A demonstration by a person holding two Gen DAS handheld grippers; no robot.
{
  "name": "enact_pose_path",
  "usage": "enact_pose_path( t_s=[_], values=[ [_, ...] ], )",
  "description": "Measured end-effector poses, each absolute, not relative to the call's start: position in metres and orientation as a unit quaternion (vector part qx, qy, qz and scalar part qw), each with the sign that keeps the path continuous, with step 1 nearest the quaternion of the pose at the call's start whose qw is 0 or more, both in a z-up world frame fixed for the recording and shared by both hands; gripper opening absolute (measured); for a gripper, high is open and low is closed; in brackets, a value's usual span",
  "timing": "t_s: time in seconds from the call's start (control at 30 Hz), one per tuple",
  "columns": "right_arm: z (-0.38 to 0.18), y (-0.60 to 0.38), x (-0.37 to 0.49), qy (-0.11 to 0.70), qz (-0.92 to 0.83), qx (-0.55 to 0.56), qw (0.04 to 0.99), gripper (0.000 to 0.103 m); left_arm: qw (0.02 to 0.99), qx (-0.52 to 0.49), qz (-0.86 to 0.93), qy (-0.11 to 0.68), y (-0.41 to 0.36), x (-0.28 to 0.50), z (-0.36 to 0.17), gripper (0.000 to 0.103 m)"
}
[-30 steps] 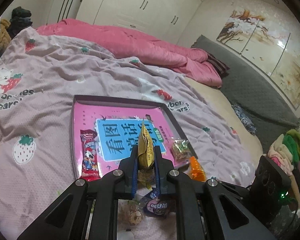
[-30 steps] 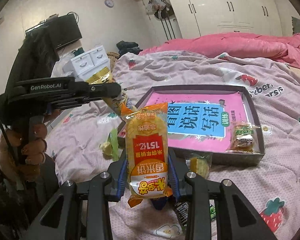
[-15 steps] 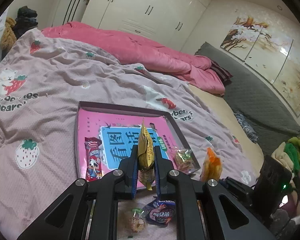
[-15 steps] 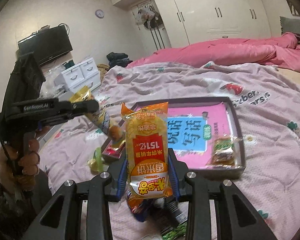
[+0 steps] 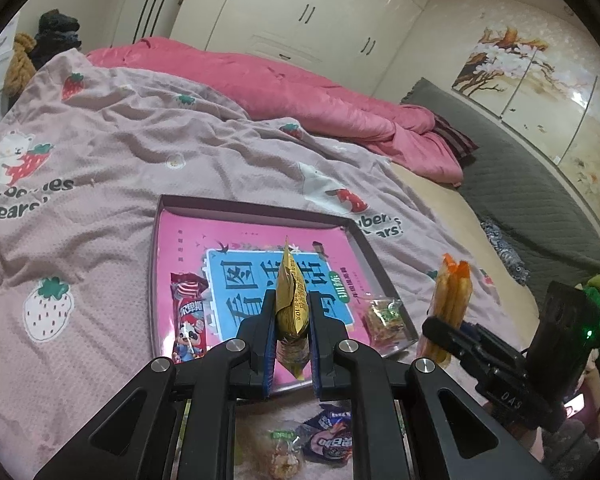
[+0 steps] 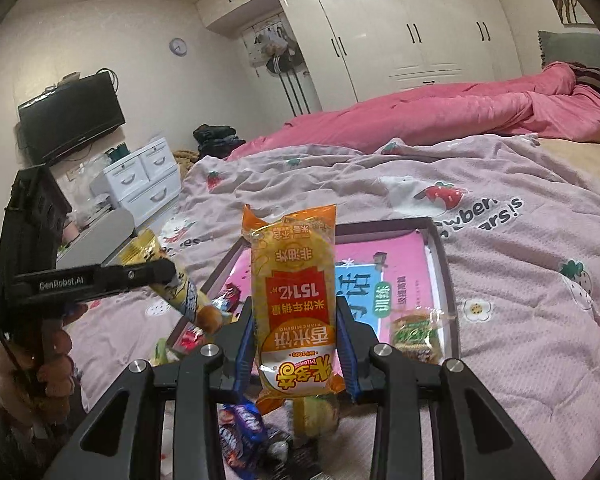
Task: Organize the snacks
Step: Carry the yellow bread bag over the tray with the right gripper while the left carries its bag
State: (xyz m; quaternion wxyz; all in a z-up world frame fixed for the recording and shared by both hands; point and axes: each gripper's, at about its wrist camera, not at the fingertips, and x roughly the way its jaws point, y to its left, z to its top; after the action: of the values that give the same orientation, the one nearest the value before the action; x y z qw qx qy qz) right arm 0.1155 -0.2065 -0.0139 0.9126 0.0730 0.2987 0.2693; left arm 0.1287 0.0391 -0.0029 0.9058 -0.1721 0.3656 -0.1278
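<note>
Snacks are what I am sorting here, and both of my hands carry one above the shallow box (image 5: pixel 364 236) lying on the strawberry-print blanket (image 5: pixel 100 168). Starting at the left, a red wrapped bar (image 5: pixel 188 316) already lies along the box's left side on the pink book that lines it. My left gripper (image 5: pixel 290 316) comes next, its jaws pinched shut on a thin gold packet (image 5: pixel 290 300) seen edge-on and standing upright over the box's near middle. To the right of that a small clear packet with green print (image 5: pixel 384 316) sits in the near right corner. Further right still, my right gripper (image 6: pixel 296 340) is clamped on a wide orange rice-cracker pack (image 6: pixel 294 300), held upright near the box's right side. Loose sweets lie on the blanket below both tools, outside the box. I judge the step in hand to be placing these two packs. To do it well I would lower the gold packet first into the bare stretch between the red bar and the clear packet, tip it flat before letting go, then lay the orange pack beside it, keeping the two tools apart so neither knocks the other's load.
</note>
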Motion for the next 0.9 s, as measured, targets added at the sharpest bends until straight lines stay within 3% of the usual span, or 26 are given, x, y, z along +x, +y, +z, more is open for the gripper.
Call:
enact_pose_path(
  t_s=[0.9],
  values=[
    [-0.047, -0.199, 0.158, 0.344, 0.24, 0.056, 0.906, 0.036, 0.881, -0.188, -0.127, 0.416, 0.026, 0.155, -0.058, 0.014]
  ],
)
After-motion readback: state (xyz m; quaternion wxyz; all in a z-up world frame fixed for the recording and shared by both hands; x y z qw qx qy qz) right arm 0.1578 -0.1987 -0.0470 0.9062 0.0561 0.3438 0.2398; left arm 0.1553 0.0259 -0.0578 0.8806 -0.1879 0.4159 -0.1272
